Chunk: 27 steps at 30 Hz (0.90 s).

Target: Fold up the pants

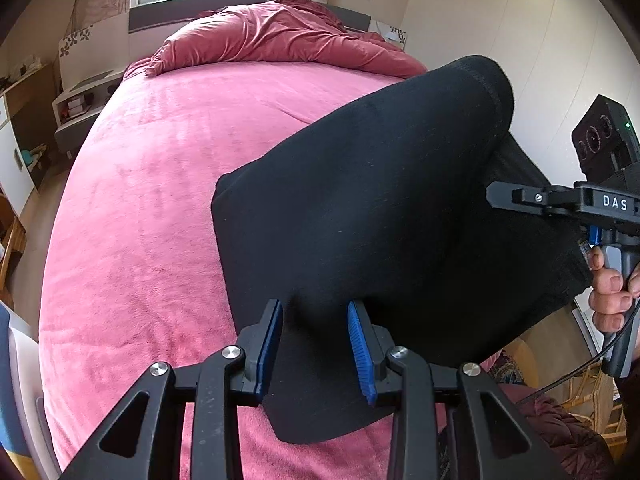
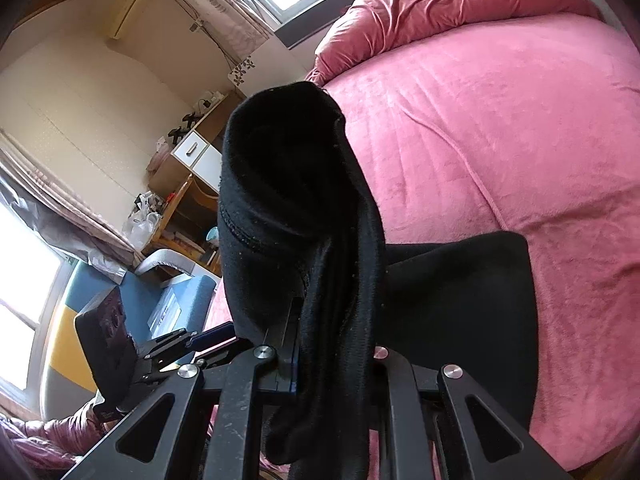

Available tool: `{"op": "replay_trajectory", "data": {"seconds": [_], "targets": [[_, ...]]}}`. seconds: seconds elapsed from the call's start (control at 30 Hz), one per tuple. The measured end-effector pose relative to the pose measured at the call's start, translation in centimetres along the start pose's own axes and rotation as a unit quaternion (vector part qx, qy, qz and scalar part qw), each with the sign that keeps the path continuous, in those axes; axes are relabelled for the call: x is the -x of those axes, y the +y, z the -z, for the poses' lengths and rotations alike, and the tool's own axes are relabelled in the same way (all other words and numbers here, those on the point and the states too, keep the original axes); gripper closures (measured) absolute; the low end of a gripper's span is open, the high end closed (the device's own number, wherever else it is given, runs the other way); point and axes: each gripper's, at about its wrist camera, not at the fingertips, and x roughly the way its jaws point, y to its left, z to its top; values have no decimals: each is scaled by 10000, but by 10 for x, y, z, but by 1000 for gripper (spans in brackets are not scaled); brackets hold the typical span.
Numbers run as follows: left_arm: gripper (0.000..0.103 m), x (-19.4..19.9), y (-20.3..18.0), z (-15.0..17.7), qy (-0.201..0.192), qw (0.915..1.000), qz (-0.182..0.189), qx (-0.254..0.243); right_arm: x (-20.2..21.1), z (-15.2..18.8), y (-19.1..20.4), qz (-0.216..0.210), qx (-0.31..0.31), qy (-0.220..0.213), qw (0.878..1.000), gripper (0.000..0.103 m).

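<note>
The black pants [image 1: 380,200] hang limp over the pink bed [image 1: 160,200]. The right tool [image 2: 332,320] clamps bunched cloth; the left tool [image 1: 316,344] stands released around a fold. Soft, light fabric: best gripped at hems.

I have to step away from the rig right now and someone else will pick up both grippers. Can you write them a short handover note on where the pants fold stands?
Left gripper: fingers apart, black pants between the blue pads, which do not press the cloth; not a grip.
Right gripper: shut on a bunched part of the pants, the cloth draped over its fingers.
Pants: already doubled, part resting on the pink bed cover near the bed's near edge, one end lifted by the right gripper.
Done: the pants are gathered and partly folded.
Left: lay the lifted end down over the rest, smooth it, release.
</note>
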Motion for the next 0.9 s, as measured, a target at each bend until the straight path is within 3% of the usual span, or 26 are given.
{"op": "replay_trajectory", "data": {"seconds": [0.2, 0.33, 0.53, 0.7, 0.9], "targets": [[69, -1, 10, 1, -21, 9997, 107, 213, 0, 8, -19, 174, -221, 82, 9996, 88], [69, 1, 35, 4, 1, 9974, 213, 683, -5, 15, -40, 197, -660, 117, 9976, 88], [69, 2, 70, 10, 30, 9909, 369, 1296, -8, 15, -41, 275, -626, 140, 9976, 88], [69, -15, 64, 16, 278, 9907, 596, 1189, -20, 24, -71, 564, -908, 355, 9936, 87], [69, -34, 43, 22, 607, 9912, 798, 866, -26, 19, -85, 732, -968, 326, 9921, 87]]}}
